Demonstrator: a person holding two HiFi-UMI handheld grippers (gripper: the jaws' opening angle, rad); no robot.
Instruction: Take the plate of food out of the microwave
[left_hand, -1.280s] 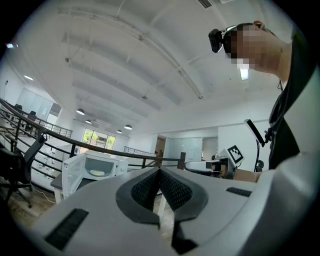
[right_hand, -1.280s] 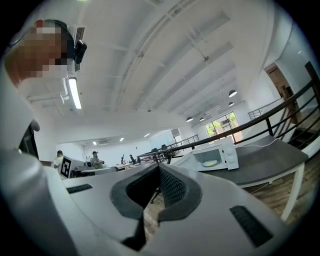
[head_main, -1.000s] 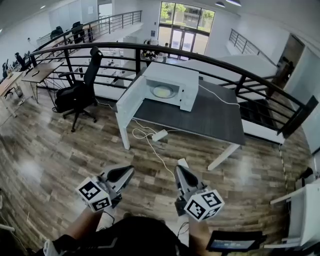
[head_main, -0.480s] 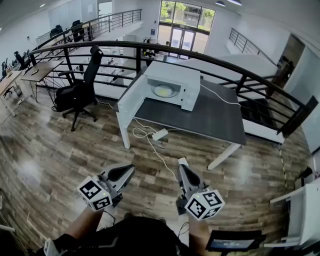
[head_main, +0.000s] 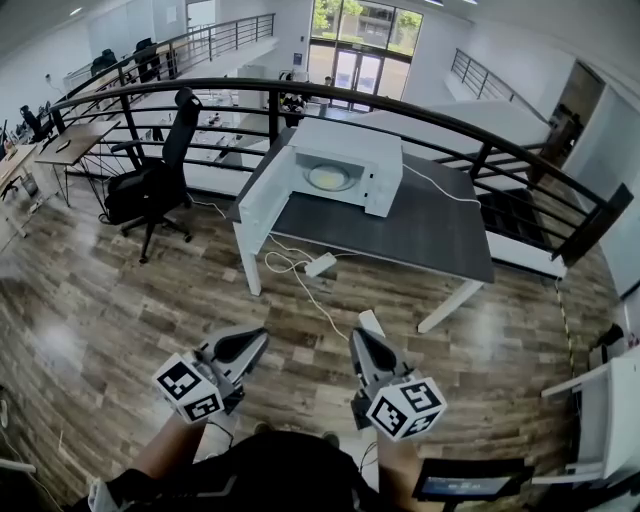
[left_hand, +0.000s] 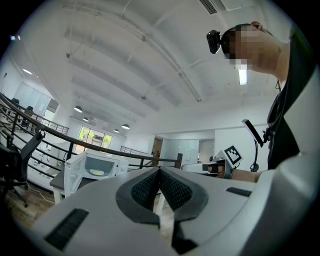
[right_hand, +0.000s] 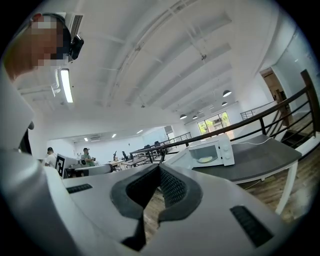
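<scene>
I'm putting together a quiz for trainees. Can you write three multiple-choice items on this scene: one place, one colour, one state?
1. Where is the plate of food? A on the floor; B inside the microwave; C on the chair.
2. What colour is the microwave? A black; B red; C white.
3. How is the microwave door? A open; B shut; C missing.
Key: 1 B, it shows in the cavity; 2 C, its casing is white; 3 A, it stands swung out to the left.
</scene>
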